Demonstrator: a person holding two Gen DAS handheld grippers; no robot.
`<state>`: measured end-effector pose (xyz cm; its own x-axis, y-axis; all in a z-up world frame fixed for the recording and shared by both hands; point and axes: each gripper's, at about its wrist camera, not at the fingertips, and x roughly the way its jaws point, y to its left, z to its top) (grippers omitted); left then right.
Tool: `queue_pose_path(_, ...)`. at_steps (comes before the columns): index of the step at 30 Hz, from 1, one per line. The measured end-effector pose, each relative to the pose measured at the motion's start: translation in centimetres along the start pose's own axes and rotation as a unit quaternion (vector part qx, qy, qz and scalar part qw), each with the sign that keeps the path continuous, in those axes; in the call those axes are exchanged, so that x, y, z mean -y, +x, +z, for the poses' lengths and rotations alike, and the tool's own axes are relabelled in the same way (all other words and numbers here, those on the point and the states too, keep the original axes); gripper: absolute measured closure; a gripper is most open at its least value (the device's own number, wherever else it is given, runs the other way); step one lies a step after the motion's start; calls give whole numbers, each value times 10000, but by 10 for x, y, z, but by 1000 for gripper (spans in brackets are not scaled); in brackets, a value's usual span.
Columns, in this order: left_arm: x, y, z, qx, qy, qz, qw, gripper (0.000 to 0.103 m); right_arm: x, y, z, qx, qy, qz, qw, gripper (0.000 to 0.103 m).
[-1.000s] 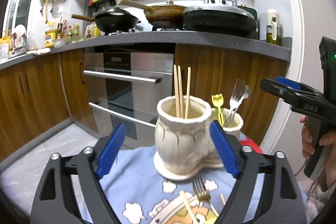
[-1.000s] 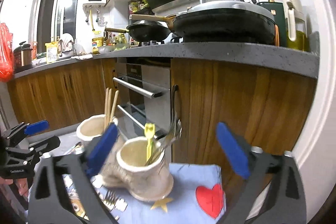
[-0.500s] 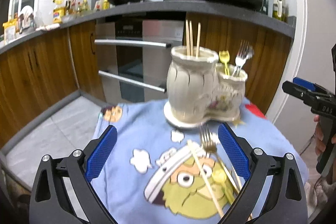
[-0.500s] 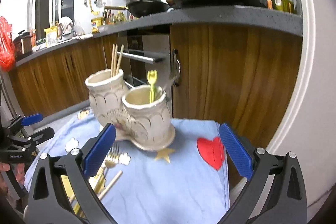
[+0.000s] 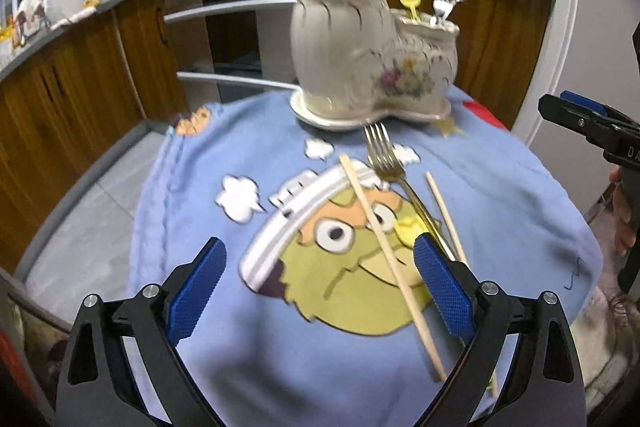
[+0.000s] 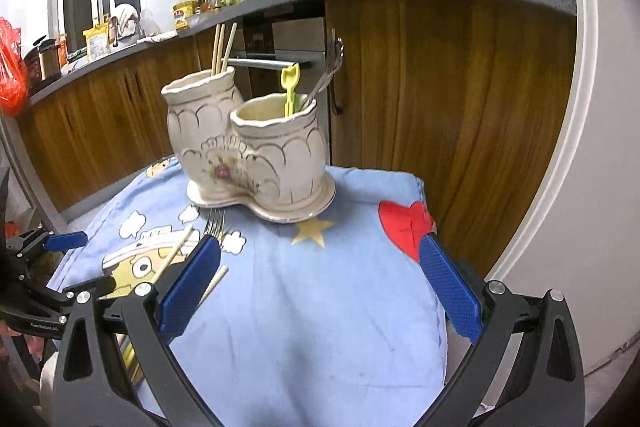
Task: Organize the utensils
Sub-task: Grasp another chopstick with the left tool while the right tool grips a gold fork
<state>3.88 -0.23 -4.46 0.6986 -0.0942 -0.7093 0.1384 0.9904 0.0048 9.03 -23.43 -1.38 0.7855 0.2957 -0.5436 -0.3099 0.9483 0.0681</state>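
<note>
A fork [image 5: 386,163], two chopsticks [image 5: 384,239] and a small yellow spoon [image 5: 408,227] lie loose on the blue cartoon cloth [image 5: 240,355], just before the cream two-cup holder [image 6: 256,151]. The left gripper [image 5: 320,287] hangs over them, jaws wide, nothing between. The right gripper [image 6: 320,287] gapes likewise, empty. No lettering is readable.

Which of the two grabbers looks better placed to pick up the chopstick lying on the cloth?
Probably the left. The left gripper hangs open right over the loose chopstick, beside the fork. The right gripper faces bare blue cloth, with the utensils off to its side.
</note>
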Motion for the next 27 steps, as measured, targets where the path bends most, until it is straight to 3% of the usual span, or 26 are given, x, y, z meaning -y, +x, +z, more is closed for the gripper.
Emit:
queue_pose_path(3, 10, 3, -3, -148, 63, -59, 9999, 10, 1, 1, -5, -64, 11, 38, 10000, 5)
queue_pose_path(6, 19, 7, -4, -271, 172, -108, 9994, 20, 2, 1, -7, -101, 19, 69, 9999, 5)
queue_pose_path(11, 29, 14, -7, -498, 276, -197, 9982, 47, 3, 4, -10, -171, 33, 131, 9998, 5)
queue_pose_path(15, 34, 23, -8, -563, 350, -162, 9977, 59, -3, 8, -12, -291, 16, 246, 9993, 5)
queue_pose_path(17, 33, 25, -6, -530, 380, -93, 9978, 77, -7, 10, -13, -339, -11, 316, 9989, 5)
queue_pose_path(20, 23, 26, -4, -563, 312, -46, 9979, 94, -16, 12, -13, -417, -99, 392, 9983, 5)
queue_pose_path(23, 10, 25, -5, -580, 232, 13, 9980, 95, -26, 16, -13, -561, -136, 520, 9970, 7)
queue_pose_path(27, 1, 26, 0, -616, 63, -129, 9980, 95, -45, 32, -13, -904, -197, 703, 9932, 24)
